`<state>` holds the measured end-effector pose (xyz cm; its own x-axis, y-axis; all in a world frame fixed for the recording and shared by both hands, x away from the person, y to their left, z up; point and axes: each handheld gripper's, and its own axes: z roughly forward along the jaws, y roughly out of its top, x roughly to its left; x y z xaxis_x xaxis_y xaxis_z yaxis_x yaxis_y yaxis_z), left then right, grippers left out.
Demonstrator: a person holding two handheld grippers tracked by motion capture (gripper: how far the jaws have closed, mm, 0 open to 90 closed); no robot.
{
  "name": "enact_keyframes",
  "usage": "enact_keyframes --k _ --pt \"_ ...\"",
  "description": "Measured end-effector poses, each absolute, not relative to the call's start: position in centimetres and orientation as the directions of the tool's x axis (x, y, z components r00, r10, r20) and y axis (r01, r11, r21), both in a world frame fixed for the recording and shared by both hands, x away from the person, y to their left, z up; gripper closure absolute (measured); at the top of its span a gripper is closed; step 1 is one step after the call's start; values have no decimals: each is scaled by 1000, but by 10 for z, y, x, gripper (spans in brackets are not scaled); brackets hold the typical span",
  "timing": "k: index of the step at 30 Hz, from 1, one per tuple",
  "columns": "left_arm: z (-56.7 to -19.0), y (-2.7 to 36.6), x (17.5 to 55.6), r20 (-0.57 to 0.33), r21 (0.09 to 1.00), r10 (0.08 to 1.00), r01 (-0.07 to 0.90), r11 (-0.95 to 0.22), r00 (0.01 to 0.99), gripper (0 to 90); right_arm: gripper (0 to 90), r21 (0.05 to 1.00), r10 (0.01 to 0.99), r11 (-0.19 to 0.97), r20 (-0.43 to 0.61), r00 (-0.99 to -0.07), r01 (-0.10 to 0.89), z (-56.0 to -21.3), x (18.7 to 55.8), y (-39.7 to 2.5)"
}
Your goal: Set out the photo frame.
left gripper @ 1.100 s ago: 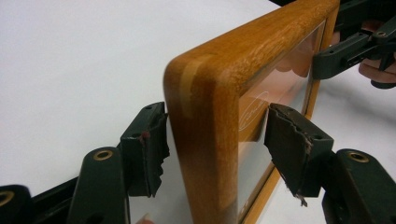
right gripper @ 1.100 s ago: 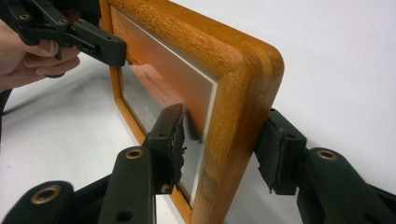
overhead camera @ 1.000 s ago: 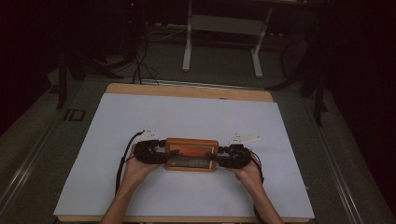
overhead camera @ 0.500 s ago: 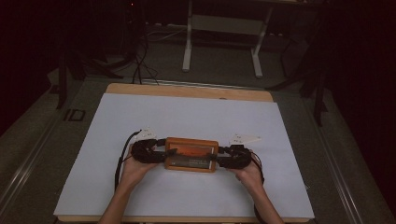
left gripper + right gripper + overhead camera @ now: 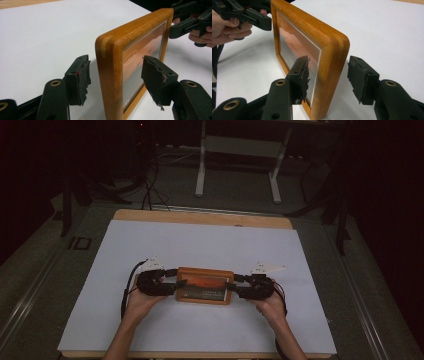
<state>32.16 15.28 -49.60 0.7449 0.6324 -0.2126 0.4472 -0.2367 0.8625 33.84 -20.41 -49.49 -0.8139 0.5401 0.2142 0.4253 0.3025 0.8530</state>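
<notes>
A wooden picture frame point(image 5: 205, 286) with an orange picture behind glass stands on its long edge on the white table sheet point(image 5: 200, 245), near the front. My left gripper point(image 5: 171, 285) is at its left end. In the left gripper view the frame's end point(image 5: 110, 75) sits between the pads point(image 5: 79, 79) with a gap on each side, so my left gripper point(image 5: 116, 77) is open. My right gripper point(image 5: 238, 290) is at the right end. There the frame's end point(image 5: 332, 62) also stands free between the pads point(image 5: 362, 78) of my open right gripper point(image 5: 329, 75).
The white sheet covers a wooden table whose far edge point(image 5: 200, 217) shows bare wood. Beyond the table, on the dark floor, stand a metal stand point(image 5: 240, 150) and cables. Both forearms come in from the table's front edge.
</notes>
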Motion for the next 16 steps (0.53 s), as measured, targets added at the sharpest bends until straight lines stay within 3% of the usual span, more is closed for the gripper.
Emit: enact_keyframes --k 16 --pt "-484 181 313 -240 870 624 450 -203 743 432 506 859 504 321 202 -840 399 -488 335 -219"
